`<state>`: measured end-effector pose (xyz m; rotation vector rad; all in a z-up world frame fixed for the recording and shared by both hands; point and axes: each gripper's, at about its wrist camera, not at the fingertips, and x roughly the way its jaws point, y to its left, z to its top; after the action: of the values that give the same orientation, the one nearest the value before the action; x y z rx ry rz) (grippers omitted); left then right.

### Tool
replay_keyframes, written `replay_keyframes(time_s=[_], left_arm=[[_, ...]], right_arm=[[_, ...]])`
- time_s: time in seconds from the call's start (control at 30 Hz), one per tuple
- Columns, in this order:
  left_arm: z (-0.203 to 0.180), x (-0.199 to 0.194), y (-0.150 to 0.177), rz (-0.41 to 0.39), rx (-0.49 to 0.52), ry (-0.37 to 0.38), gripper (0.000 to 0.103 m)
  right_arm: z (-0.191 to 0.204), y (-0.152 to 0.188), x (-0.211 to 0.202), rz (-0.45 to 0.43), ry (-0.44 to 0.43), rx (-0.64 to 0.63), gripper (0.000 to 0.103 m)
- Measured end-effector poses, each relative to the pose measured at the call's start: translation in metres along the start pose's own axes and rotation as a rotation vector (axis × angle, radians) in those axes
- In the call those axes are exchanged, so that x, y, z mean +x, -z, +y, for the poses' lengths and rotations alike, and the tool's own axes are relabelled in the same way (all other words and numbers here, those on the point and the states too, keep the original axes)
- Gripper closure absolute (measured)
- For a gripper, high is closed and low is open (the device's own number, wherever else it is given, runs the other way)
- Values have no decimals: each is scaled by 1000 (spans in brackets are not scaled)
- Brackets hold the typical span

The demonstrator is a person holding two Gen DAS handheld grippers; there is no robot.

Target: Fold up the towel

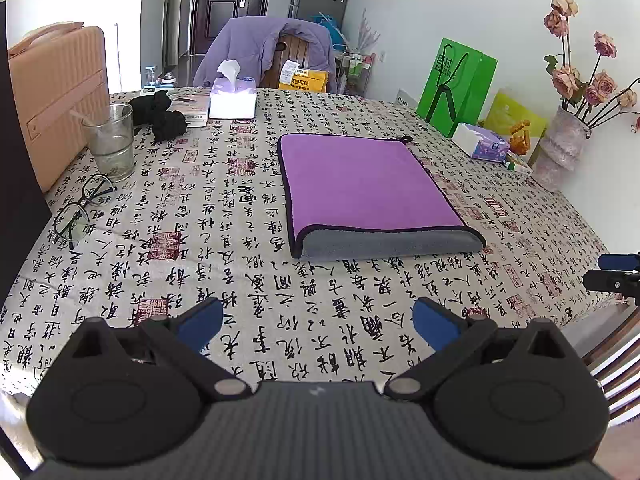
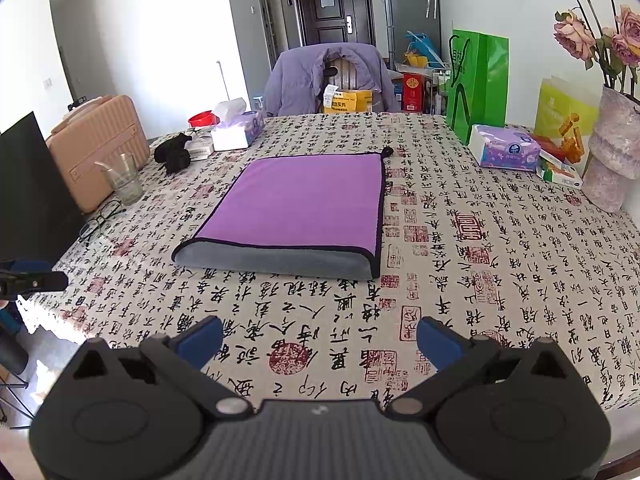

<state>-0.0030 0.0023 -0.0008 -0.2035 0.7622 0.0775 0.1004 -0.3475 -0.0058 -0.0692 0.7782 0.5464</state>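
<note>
A purple towel (image 1: 364,184) with a grey underside and dark trim lies folded flat on the calligraphy-print tablecloth (image 1: 240,272); its rounded grey fold faces me. It also shows in the right wrist view (image 2: 304,200). My left gripper (image 1: 318,320) is open and empty, near the table's front edge, well short of the towel. My right gripper (image 2: 320,338) is open and empty too, also short of the towel. The right gripper shows at the right edge of the left wrist view (image 1: 614,274); the left gripper shows at the left edge of the right wrist view (image 2: 32,280).
A drinking glass (image 1: 110,142), eyeglasses (image 1: 78,208), a black cloth bundle (image 1: 160,114), a tissue box (image 1: 233,98) and a pink case (image 1: 56,96) stand at the left. A green bag (image 1: 456,84), a tissue pack (image 1: 484,142) and a vase of flowers (image 1: 560,148) stand at the right.
</note>
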Motion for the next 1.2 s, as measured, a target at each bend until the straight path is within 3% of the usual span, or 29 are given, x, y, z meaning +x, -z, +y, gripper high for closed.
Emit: replay_keyframes(time_s=[1.2], left_arm=[[0,-2,0,-11,-7,0,0]], right_arm=[[1,0,-1,-3,0,-6,0]])
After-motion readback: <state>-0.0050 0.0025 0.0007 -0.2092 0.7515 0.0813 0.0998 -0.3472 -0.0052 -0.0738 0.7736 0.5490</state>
